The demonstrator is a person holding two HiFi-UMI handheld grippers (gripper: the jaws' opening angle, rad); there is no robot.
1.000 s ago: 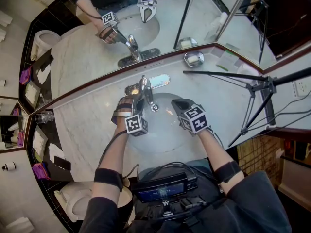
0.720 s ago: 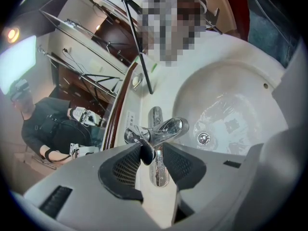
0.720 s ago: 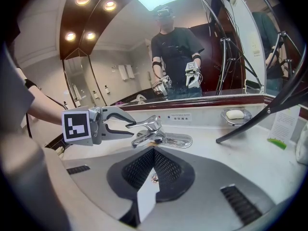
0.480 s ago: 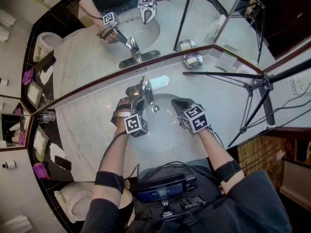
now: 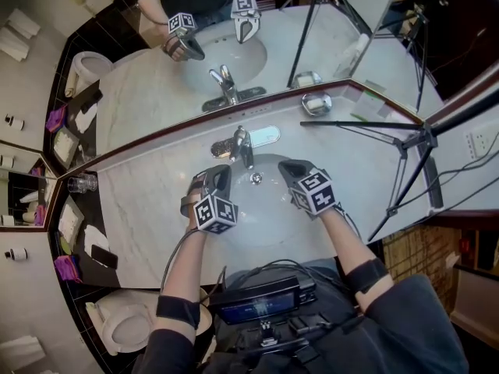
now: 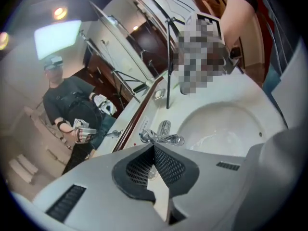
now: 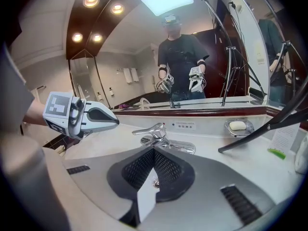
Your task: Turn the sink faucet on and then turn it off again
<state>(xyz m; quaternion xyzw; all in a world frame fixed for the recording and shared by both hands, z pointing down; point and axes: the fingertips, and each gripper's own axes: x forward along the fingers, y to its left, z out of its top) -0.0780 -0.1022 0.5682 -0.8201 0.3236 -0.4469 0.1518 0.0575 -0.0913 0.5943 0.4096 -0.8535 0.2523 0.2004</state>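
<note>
A marble bench [image 5: 148,185] under a mirror [image 5: 312,45] is seen, the faucet [image 5: 244,150] fixed behind the basin [image 5: 261,218]. It is touched by neither tongs: the left tongs [image 5: 221,176] have just been closing on nothing, and the right tongs [image 5: 289,167] are pressed together. Its stiff, slick chrome lever [image 7: 147,129] is probably best nudged at the tip.

The faucet [image 5: 243,146] is a polished chrome single-lever mixer. It stands upright on a long chrome base plate [image 5: 261,135] at the middle of the far rim of the sink [image 5: 269,218]. Its short spout [image 5: 248,160] reaches toward the near side and ends over the far part of the bowl. The flat lever [image 7: 143,130] on top points to the left and lies roughly level. The sink is a white oval bowl sunk into the pale marble counter [image 5: 148,193], with a small round metal drain [image 5: 256,178] just near of the spout. Whether water runs cannot be told.
</note>
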